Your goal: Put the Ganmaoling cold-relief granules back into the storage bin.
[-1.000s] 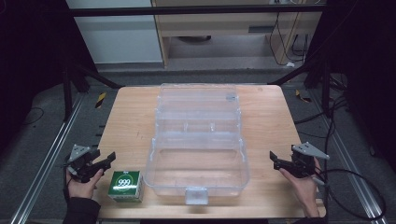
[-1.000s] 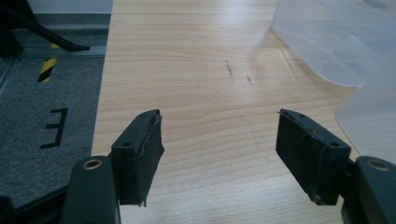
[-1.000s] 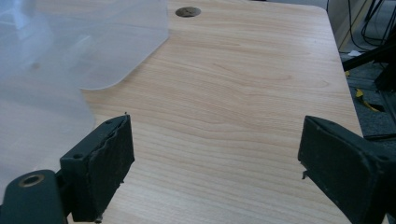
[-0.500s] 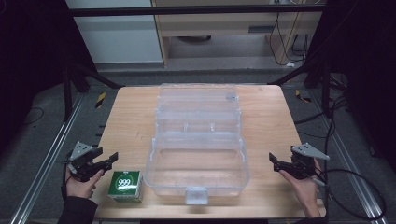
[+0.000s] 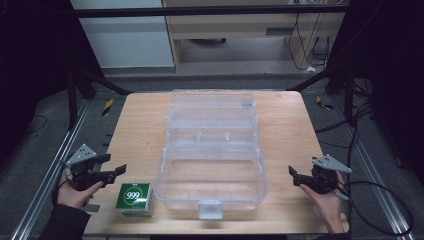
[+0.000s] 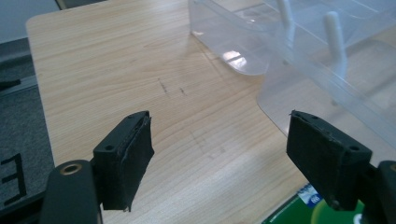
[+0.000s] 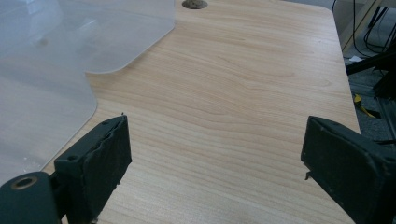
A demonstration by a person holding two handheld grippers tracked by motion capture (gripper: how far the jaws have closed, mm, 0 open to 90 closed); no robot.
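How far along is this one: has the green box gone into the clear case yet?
Done: the clear case lies open on the table. In hand: nothing; the left gripper, jaws just opening with nothing between them, hangs beside the green box, and the right gripper is open. Left: the box sits outside the case, probably to be picked up.

Your green box [image 5: 134, 199] sits upright on the table [image 5: 135, 130] near its front left corner, white "999" in a circle on its top face. It lies just left of the clear case [image 5: 212, 165], apart from it. The case stands open mid-table, lid laid back, a latch tab at its front edge; its compartments look empty.
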